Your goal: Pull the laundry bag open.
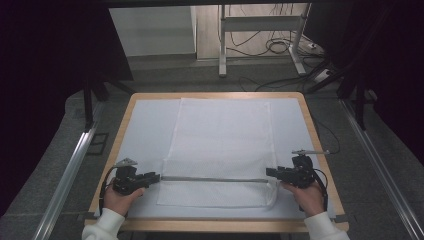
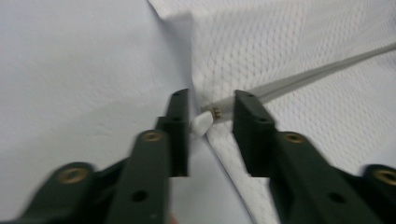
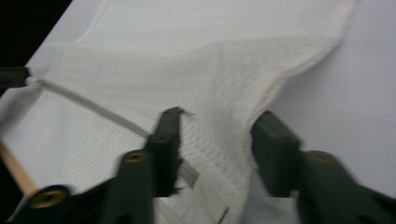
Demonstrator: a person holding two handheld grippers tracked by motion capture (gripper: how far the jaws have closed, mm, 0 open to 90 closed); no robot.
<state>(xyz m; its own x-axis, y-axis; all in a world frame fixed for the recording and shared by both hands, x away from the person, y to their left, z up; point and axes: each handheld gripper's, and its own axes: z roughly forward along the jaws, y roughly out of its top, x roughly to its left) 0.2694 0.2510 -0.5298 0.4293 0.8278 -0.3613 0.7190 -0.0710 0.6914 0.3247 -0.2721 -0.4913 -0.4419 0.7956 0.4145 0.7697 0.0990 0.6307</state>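
A white mesh cloth bag (image 1: 222,135) lies flat on the table's white cover (image 1: 145,125). A grey zipper strip (image 1: 215,179) runs across it near the front. My left gripper (image 1: 156,176) is at the strip's left end and my right gripper (image 1: 269,172) is at its right end. In the left gripper view the jaws of the left gripper (image 2: 212,119) stand open, with the strip's white end tab (image 2: 202,124) between them. In the right gripper view the right gripper (image 3: 219,140) is open over the mesh (image 3: 224,84), and the strip (image 3: 93,108) ends by its left jaw.
The wooden table rim (image 1: 306,107) frames the cover. Metal rails (image 1: 70,170) run along both sides on the grey floor. Behind the table stand a white desk frame (image 1: 222,45) and loose cables (image 1: 277,47). Dark curtains close off both sides.
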